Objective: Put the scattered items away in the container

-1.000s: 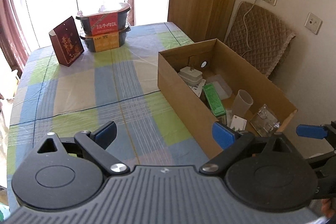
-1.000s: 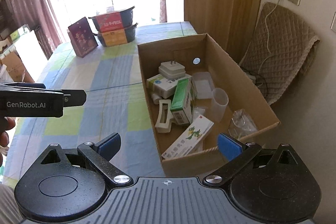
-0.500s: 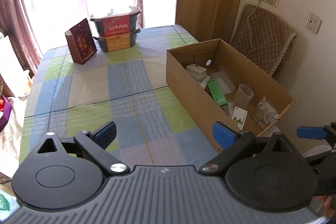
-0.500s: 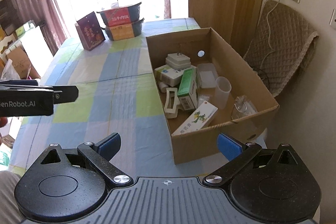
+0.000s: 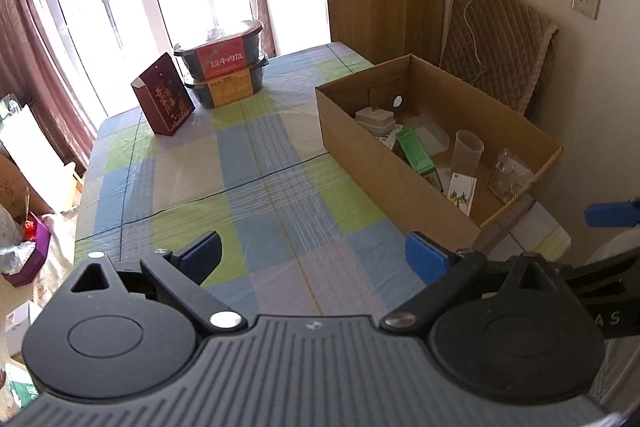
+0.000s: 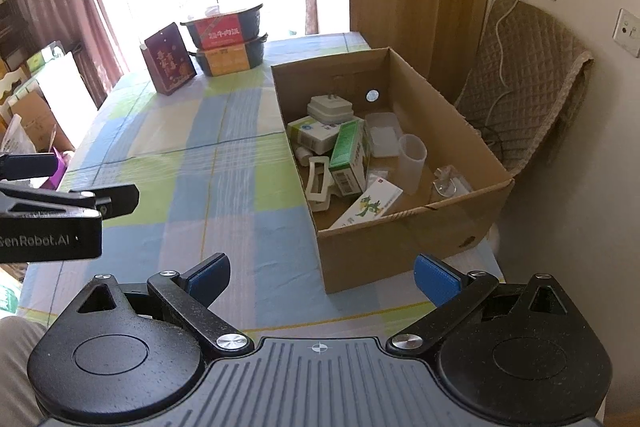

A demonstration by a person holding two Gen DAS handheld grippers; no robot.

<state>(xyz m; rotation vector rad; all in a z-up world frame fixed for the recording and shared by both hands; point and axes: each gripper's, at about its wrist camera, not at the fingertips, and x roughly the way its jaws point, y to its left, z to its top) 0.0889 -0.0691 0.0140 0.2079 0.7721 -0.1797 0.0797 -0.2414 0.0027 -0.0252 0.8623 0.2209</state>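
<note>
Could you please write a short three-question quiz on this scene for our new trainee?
1. True or false: both the left hand-held gripper and the right hand-held gripper are open and hold nothing.
2. Inside the cardboard box, the clear plastic cup is: A) upright, B) on its side, C) upside down.
3. What stands on the checked tablecloth just left of the two stacked food tubs?

Key: 1 true; 2 A; 3 the dark red carton.

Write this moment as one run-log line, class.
left gripper: jaws open, empty | right gripper: jaws open, empty | cardboard box: filled | tablecloth: no loose items
</note>
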